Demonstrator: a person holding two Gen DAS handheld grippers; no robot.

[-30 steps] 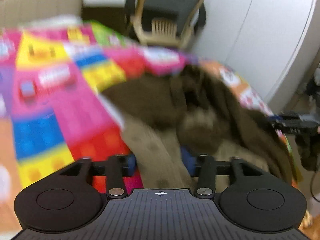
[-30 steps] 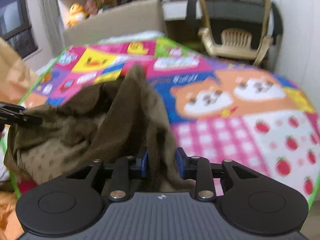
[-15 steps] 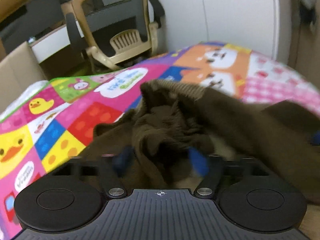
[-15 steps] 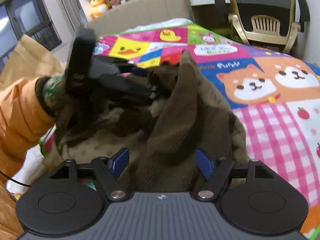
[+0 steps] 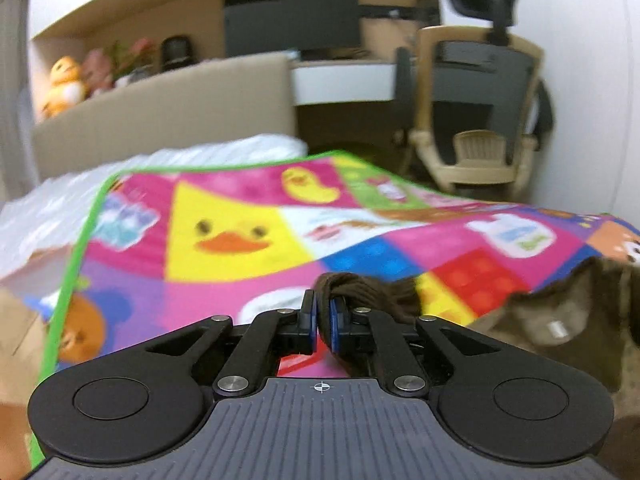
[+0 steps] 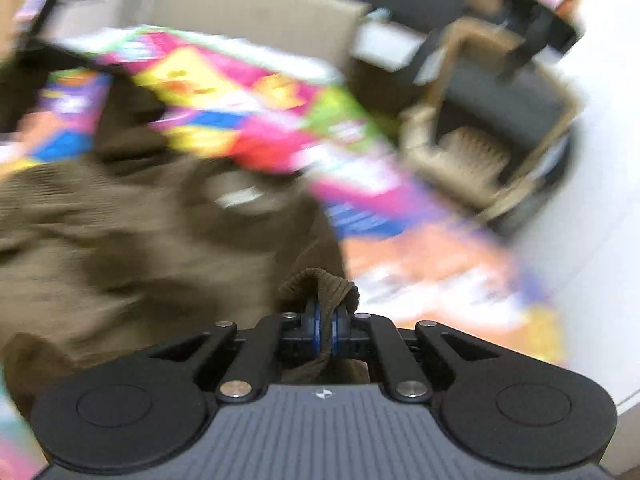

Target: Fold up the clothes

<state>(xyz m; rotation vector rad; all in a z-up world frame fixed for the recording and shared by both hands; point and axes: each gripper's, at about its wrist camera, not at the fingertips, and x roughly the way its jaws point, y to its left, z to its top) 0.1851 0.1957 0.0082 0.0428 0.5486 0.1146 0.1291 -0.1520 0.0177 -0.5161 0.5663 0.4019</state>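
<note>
Left wrist: left gripper [image 5: 323,322], open 0.5 s ago, now pinches brown corduroy garment [image 5: 568,320]; right gripper [image 6: 327,330] likewise clamped, garment lifted off colourful cartoon-print mat [image 5: 240,248] for spreading.

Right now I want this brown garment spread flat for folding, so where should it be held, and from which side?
By its ribbed edge, one bunch in each tool, coming in from the near side along the mat. The left tool and right tool are each shut on a rolled fold of the brown garment, whose body hangs slack between them.
</note>
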